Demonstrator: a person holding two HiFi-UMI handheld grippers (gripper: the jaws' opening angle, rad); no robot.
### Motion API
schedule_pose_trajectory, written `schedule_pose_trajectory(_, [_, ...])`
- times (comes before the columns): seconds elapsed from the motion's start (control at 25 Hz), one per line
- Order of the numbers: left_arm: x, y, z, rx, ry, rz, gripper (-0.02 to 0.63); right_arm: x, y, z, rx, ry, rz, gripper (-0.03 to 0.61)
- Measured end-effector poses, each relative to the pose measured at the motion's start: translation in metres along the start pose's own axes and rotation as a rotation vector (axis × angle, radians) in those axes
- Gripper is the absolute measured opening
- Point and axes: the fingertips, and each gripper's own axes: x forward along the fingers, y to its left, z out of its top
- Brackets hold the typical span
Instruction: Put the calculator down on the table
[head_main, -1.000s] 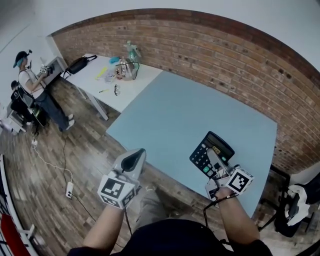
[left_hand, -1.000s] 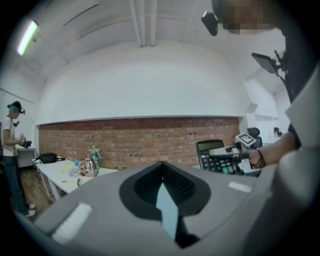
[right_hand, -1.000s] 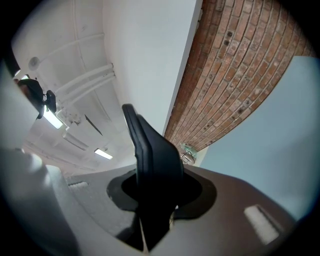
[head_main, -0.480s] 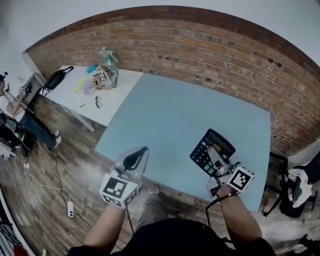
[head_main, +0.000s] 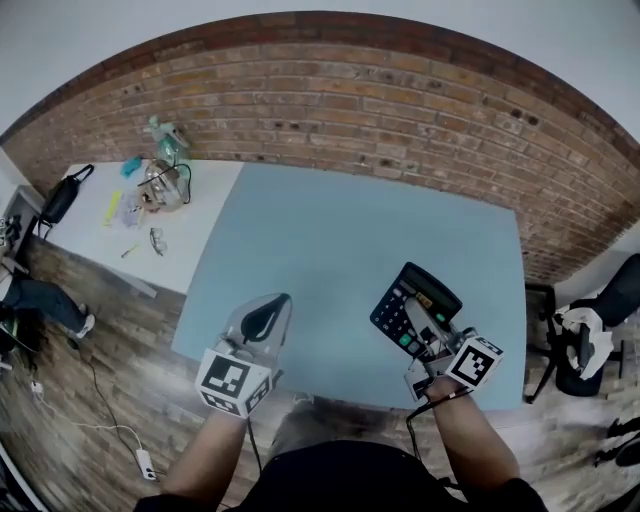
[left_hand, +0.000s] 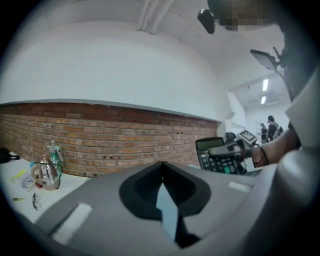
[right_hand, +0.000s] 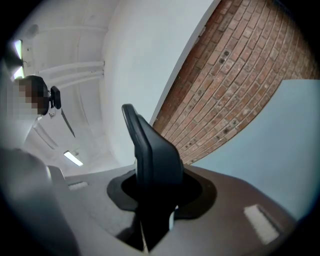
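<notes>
Blue table (head_main: 330, 240), one calculator (head_main: 393, 312) clamped in right gripper (head_main: 422, 312) jaws, left gripper (head_main: 272, 310) jaws closed together

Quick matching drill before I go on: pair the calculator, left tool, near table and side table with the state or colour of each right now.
1 calculator
2 left tool
3 near table
4 side table

A shut, nothing between the jaws
B light blue top
C gripped by the right tool
D white top with clutter on it

Pairs: 1-C, 2-A, 3-B, 4-D
</notes>
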Motion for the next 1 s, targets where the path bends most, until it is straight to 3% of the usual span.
schedule_pose_trajectory(0.4, [0.047, 0.033, 0.015, 0.010, -0.022, -0.181, 0.003, 0.033, 0.001, 0.015, -0.014, -0.077, -0.101, 0.123])
schedule_pose_trajectory(0.6, [0.069, 0.055, 0.022, 0.038, -0.031, -0.255, 0.003, 0.062, 0.008, 0.026, -0.052, -0.094, -0.117, 0.123])
schedule_pose_trajectory(1.0, [0.100, 0.050, 0.026, 0.030, -0.030, -0.360, 0.003, 0.073, 0.013, 0.027, -0.044, -0.060, -0.121, 0.123])
